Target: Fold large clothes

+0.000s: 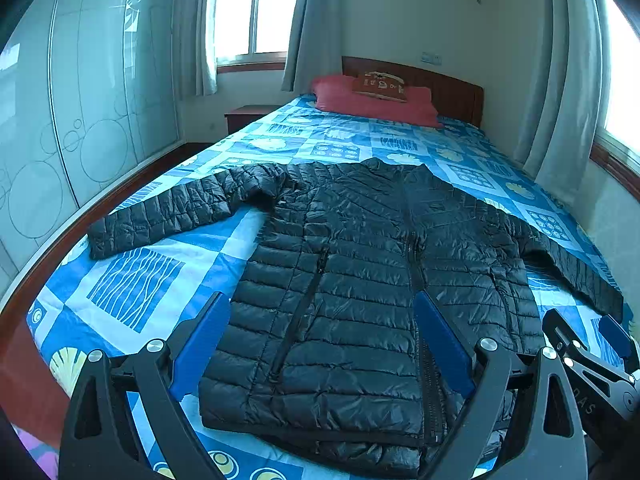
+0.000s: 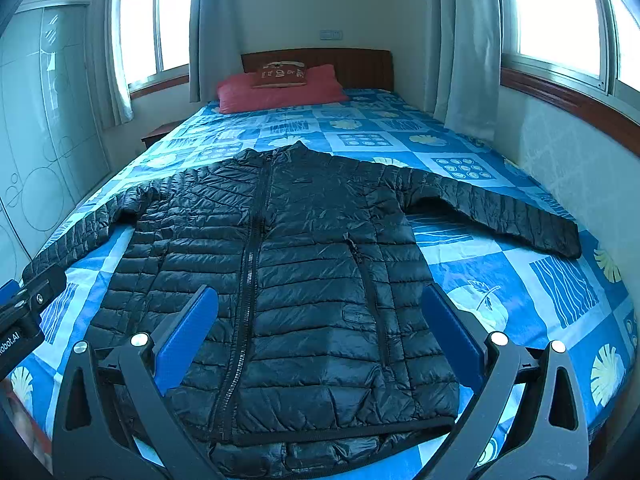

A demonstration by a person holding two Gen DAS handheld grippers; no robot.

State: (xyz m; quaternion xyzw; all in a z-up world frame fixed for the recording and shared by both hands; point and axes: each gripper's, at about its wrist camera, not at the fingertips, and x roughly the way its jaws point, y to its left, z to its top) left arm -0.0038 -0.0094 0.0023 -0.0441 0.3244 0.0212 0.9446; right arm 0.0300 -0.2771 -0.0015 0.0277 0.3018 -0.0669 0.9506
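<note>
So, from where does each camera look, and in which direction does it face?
Left wrist view: on the left gripper, above the jacket's hem, facing up the bed to the pillow; its own open blue fingers show, and the right gripper at the lower right.
Right wrist view: on the right gripper, same direction, further right; its open fingers show, and the left gripper at the left edge.
Both share the black jacket, spread flat, zipped, sleeves out.

A home bedroom: patterned bed (image 2: pixel 460 148), red pillow (image 2: pixel 280 94), curtained windows (image 2: pixel 152 20), wardrobe (image 1: pixel 100 92).
</note>
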